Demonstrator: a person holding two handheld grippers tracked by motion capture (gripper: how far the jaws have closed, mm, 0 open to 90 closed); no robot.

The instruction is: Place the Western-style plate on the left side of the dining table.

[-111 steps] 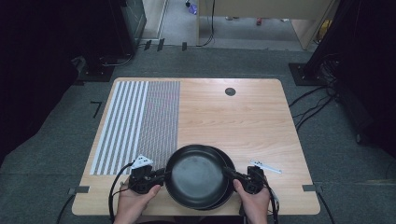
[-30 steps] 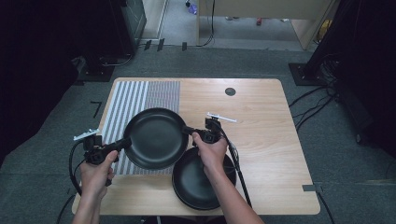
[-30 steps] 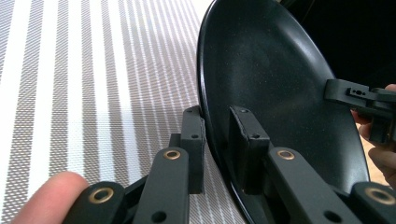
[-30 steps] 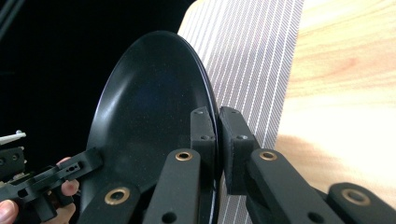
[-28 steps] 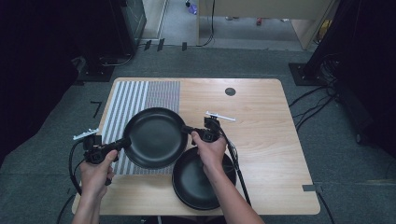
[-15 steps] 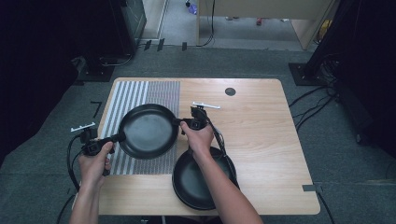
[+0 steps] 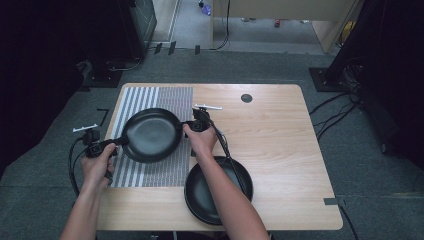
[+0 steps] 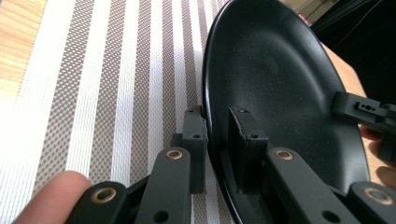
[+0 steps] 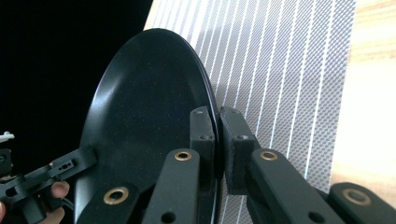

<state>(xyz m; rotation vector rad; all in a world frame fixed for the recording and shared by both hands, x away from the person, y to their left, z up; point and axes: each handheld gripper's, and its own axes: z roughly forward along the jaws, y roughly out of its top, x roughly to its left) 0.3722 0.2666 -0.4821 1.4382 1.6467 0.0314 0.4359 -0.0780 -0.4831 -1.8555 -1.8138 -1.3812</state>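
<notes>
Since the earlier frames, you have lifted the upper black plate (image 7: 151, 135) off the second black plate (image 7: 218, 190) and carried it left and away from you, from the near edge onto the striped side; your two grippers have travelled with it.

Wooden table (image 7: 280, 145): level, with a small dark round insert (image 7: 246, 98) near its far edge.

Striped placemat (image 7: 150, 97): lies flat on the table's left part, grey and white bands running away from you.

Second black plate: rests on bare wood near the near edge, just right of the placemat, partly crossed by your right forearm. It is apart from the plate you hold.

Upper black plate: sits over the placemat, held at two opposite points of its rim. Whether it touches the mat cannot be determined from above.

Left gripper (image 7: 96, 148): at the plate's left rim, beyond the table's left edge. In the left gripper view its jaws straddle the rim (image 8: 215, 140), one outside, one inside the bowl, clamped on it.

Right gripper (image 7: 196, 125): at the plate's right rim. In the right gripper view its jaws are pressed together on the thin rim (image 9: 216, 126).
</notes>
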